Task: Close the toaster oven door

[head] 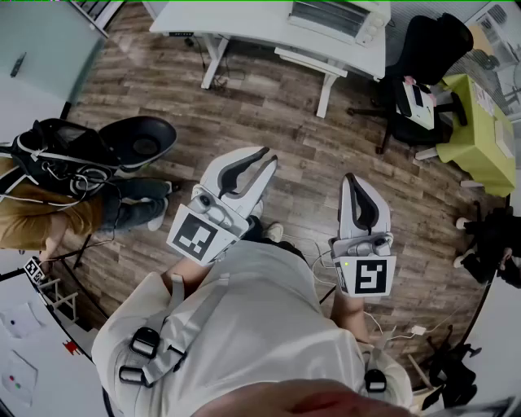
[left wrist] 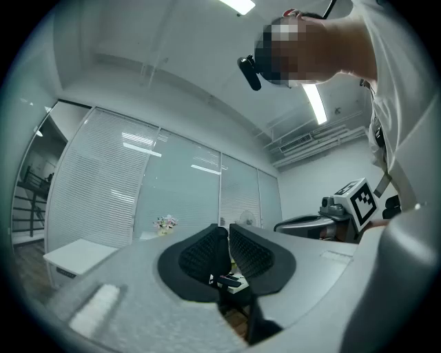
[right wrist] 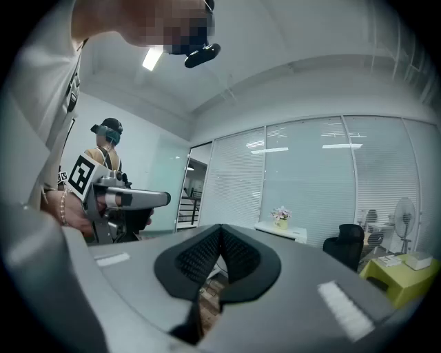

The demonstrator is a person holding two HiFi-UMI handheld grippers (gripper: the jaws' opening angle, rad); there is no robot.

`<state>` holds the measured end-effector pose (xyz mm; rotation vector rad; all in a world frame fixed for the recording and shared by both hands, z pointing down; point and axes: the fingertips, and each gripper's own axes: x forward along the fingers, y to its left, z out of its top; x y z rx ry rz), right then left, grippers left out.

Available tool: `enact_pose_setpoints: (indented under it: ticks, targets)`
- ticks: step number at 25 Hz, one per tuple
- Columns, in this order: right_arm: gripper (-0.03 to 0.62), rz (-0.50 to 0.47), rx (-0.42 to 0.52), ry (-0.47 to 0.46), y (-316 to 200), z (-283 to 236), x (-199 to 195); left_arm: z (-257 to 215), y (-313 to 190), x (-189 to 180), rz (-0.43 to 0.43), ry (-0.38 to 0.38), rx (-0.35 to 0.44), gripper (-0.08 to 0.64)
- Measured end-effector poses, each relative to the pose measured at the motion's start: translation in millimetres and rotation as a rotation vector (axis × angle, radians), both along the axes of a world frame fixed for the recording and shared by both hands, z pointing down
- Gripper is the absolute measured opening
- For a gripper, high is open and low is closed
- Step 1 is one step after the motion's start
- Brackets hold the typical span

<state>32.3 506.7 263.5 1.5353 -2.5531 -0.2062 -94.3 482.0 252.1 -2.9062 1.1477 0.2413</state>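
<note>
Wearer's white shirt [head: 244, 326], foreground, with dark strap buckles [head: 145, 342]. Left tongs [head: 269, 155]: held in front of the torso above the wood floor [head: 277, 106], pointing forward and slightly right, pads together, nothing between them. Right tongs [head: 352, 177]: held alongside, pointing forward, pads meeting at the tips, empty. Toaster oven [head: 335, 16]: on the white desk [head: 244, 20] at the far side of the floor, well apart from both tongs. It is cut off by the upper frame edge, so door position and contents are not discernible. Black office chair [head: 427, 53] and yellow-green table [head: 476, 134], right side. Seated person [head: 41, 216], left edge, partly cropped.
</note>
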Motion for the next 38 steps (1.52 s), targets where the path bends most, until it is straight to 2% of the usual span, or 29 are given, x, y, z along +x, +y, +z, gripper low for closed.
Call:
enact_pose_setpoints:
  ticks: [4,11,18,27,33,38]
  targets:
    - [0.005,-0.007,0.004,-0.043,-12.5,-4.4,-20.0,-6.6,-10.9,-18.4,0.004,0.017,0.008,0.055]
    - [0.005,0.022,0.032,-0.037,-49.6,-9.9,-54.0,-3.0,-43.7,-50.8,0.037,0.017,0.005,0.055]
    - [0.005,0.048,0.019,-0.032,-79.7,-7.4,-63.6,-9.4,-77.8,-63.9,0.051,0.024,0.015,0.055]
    - [0.005,0.066,0.016,-0.028,-123.6,-1.5,-44.1,-3.3,-126.0,-42.6,0.072,0.034,0.007,0.055]
    - [0.005,0.073,0.023,-0.027,-161.3,-4.8,-13.2,-9.9,-164.0,-10.3,0.084,0.041,0.026,0.055]
    - [0.005,0.062,0.025,-0.041,-194.1,-8.7,11.7,-12.1,-195.2,14.4,0.077,0.027,0.014,0.055]
